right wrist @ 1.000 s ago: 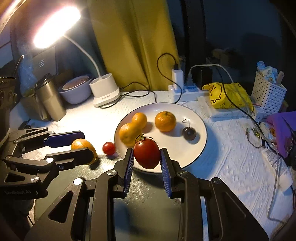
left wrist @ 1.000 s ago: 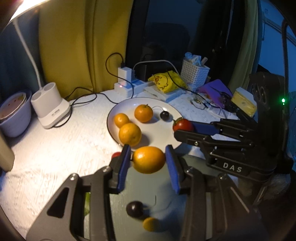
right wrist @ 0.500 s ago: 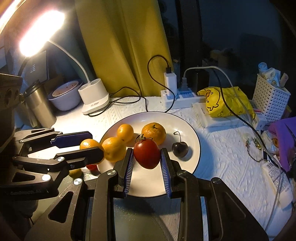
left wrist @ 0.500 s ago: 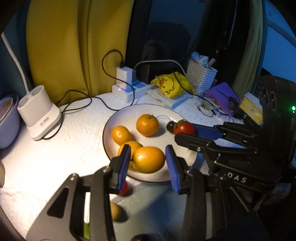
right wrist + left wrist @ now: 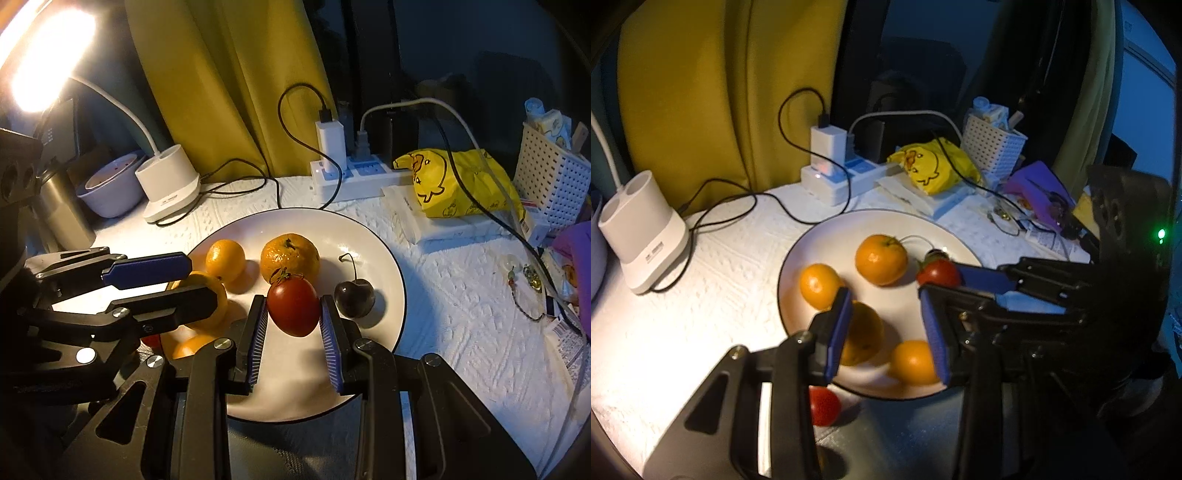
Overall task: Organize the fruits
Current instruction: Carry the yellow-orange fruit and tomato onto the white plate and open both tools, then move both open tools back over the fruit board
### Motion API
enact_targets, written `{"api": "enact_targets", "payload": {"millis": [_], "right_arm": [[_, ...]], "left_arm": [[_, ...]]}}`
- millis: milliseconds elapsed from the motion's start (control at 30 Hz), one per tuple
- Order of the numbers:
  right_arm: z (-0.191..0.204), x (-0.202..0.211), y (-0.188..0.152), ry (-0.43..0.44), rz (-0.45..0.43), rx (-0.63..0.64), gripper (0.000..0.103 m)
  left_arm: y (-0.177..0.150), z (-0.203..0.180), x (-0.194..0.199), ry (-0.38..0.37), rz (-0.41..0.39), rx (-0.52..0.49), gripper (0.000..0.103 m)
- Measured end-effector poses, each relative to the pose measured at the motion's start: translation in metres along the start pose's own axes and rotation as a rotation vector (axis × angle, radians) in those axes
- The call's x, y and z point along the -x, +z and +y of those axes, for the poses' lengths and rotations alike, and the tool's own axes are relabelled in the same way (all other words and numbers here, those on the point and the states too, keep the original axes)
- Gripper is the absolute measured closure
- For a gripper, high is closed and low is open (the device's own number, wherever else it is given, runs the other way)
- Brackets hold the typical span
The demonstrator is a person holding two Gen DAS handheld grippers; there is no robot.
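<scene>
While the left claw (image 5: 886, 328) gapes wide above the plate (image 5: 391, 269), the right claw (image 5: 293, 325), holding the tomato (image 5: 293, 308), should lower gently before releasing.

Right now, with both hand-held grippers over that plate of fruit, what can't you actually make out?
- Left wrist view: the left hand-held gripper covers part of an orange; the picture is blurred.
- Left wrist view: the cherry is mostly hidden behind the tomato.
- Right wrist view: the small tomato beside the plate is almost wholly covered by the left gripper's dark frame.
- Right wrist view: the contents of the bowl are too dim.
</scene>
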State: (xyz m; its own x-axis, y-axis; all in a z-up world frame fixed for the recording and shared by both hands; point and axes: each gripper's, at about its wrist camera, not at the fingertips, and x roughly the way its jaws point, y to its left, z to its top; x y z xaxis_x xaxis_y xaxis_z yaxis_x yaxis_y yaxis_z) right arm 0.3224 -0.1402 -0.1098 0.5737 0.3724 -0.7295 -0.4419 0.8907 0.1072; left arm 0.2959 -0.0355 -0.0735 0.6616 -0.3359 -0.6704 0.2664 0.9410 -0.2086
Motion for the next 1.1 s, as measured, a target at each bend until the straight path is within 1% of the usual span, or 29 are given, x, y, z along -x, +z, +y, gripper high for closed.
{"api": "enact_targets", "payload": {"millis": [167,200,267,300,367,767,1100], "right_arm": [[-0.002,-0.002,0.000,-0.007,0.003,-0.011,0.072],[-0.003,-0.001,0.001,-0.010,-0.001,-0.014,0.071],[-0.004,0.002,0.001,-0.015,-0.008,-0.022,0.064],[-0.004,0.003,0.001,-0.016,-0.011,-0.024,0.063],[-0.004,0.007,0.002,-0.023,-0.018,-0.025,0.063],[0.017,0.044,0.004,-0.037,-0.067,0.000,0.063],[0.044,0.079,-0.003,-0.042,-0.103,0.029,0.063]], "left_arm": [[0.002,0.001,0.000,0.000,0.005,0.020,0.062],[0.002,0.001,0.001,0.004,0.004,0.024,0.062],[0.003,0.002,0.004,0.006,-0.001,0.032,0.062],[0.003,0.002,0.006,0.006,-0.006,0.036,0.061],[0.004,0.001,0.012,0.007,-0.017,0.036,0.059],[0.004,-0.013,0.056,0.015,-0.087,0.016,0.058],[-0.015,-0.019,0.103,0.021,-0.132,0.026,0.058]]}}
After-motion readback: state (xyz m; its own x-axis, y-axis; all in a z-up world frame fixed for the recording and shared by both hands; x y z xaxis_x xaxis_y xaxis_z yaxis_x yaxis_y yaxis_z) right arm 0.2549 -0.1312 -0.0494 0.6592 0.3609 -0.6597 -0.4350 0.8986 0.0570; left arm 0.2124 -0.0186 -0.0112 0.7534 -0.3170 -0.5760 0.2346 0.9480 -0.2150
